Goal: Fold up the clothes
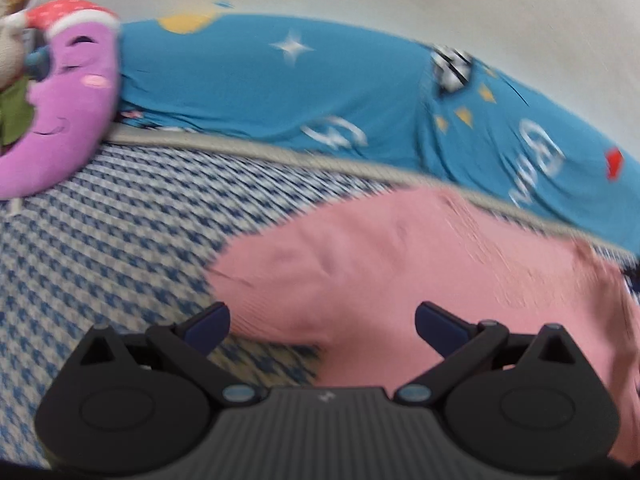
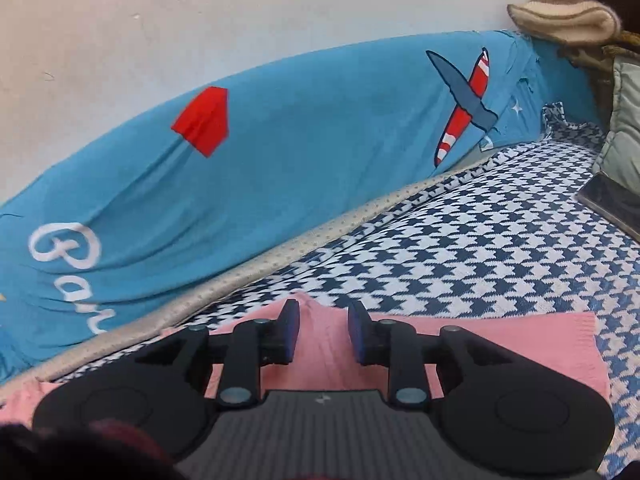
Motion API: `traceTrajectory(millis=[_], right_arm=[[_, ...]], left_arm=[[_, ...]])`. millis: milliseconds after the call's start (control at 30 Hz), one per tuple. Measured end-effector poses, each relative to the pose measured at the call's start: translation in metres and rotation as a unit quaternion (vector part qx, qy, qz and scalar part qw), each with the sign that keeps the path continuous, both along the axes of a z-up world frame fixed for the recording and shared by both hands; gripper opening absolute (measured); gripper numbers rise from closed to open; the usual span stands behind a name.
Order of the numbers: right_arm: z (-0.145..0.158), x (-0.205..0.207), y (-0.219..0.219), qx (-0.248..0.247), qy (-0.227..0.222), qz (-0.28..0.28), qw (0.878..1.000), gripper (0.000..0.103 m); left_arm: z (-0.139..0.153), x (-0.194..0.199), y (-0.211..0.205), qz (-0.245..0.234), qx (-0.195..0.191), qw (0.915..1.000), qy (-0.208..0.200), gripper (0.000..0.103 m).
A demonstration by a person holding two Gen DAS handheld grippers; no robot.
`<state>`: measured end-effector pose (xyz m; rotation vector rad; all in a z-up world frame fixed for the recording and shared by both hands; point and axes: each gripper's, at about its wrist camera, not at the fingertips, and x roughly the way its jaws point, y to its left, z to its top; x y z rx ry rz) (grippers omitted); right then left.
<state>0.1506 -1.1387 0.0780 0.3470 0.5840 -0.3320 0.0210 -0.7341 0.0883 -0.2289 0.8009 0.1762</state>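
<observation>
Pink knit garment (image 1: 400, 264) lying on the houndstooth cover (image 1: 100, 248) below the blue cushion (image 1: 260, 88). The left gripper (image 1: 322, 322) hovers over it, fingers spread wide and empty. The right gripper (image 2: 323, 334) has its fingers narrowed about a raised ridge of the knit; contact cannot be confirmed. The fabric appears soft, light and limp, likely to sag and stretch; edges and corners such as the ribbed hem (image 2: 576, 320) offer the surest hold.
</observation>
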Motion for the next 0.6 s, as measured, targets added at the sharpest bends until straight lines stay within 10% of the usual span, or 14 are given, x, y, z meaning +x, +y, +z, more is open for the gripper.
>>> traceTrajectory(millis=[600], right_arm=[[0.039,-0.088,0.049,0.105,0.007,0.063,0.992,0.031]], left_arm=[[-0.027,0.035,0.076,0.071,-0.040,0.9962,0.032,0.103]])
